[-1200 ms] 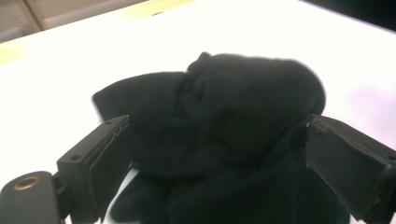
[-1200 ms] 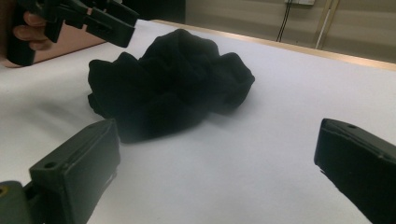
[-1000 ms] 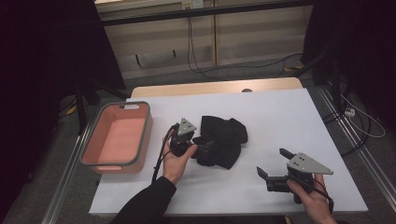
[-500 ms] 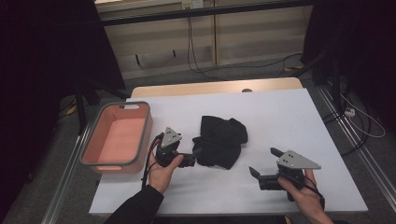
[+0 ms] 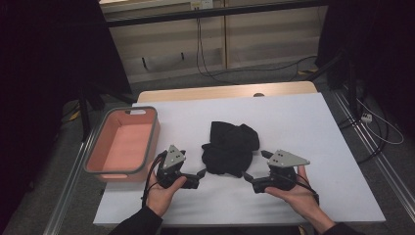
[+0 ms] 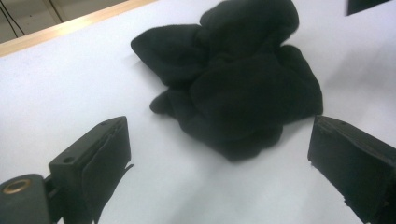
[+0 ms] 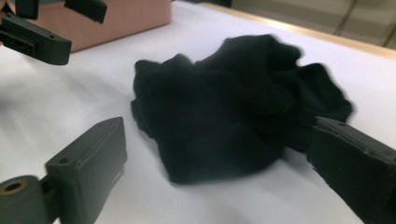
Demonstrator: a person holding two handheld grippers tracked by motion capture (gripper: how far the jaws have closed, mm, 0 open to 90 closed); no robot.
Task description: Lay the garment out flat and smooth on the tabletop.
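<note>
A crumpled black cloth [image 5: 230, 149] lies in the middle of the white table [image 5: 303, 127]. My left gripper [image 5: 199, 175] sits just left of it, jaws wide and pointing at it. In the left gripper view the cloth [image 6: 233, 88] lies ahead of the left gripper [image 6: 219, 126], which is open and touches nothing. My right gripper [image 5: 254, 165] is at the cloth's right front edge. In the right gripper view the cloth [image 7: 233, 107] reaches in between the jaws of the right gripper [image 7: 218, 126]. Those jaws have just been closing a little, and the pads do not press on it.
A pink basket [image 5: 122, 142] stands at the table's left edge, beside my left hand; its wall [image 7: 135, 18] appears behind the left gripper [image 7: 37, 37] in the right gripper view. A wooden strip [image 5: 225, 92] runs along the far edge. Cables lie on the floor beyond.
My left gripper has drawn back from the cloth toward the front left. My right gripper has slid left, up to the cloth's edge.
</note>
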